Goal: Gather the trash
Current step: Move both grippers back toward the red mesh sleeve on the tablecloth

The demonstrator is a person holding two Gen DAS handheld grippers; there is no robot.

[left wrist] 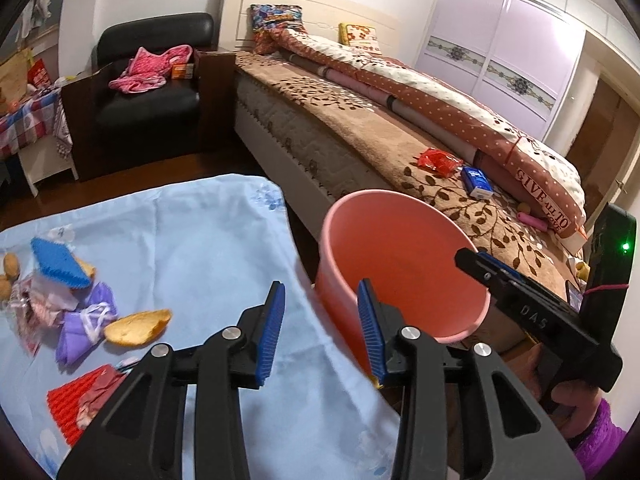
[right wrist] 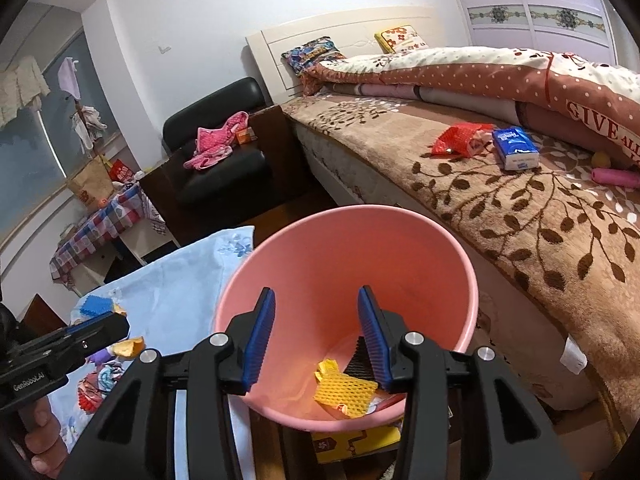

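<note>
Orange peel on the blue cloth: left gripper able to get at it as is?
Probably yes. The left gripper is open and empty, the orange peel lies exposed on the blue cloth, with nothing between them.

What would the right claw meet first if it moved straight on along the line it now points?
Probably the inside of the pink bucket: the right claw stands open over its mouth, aimed down toward the yellow foam net at the bottom. Depth is unclear.
</note>
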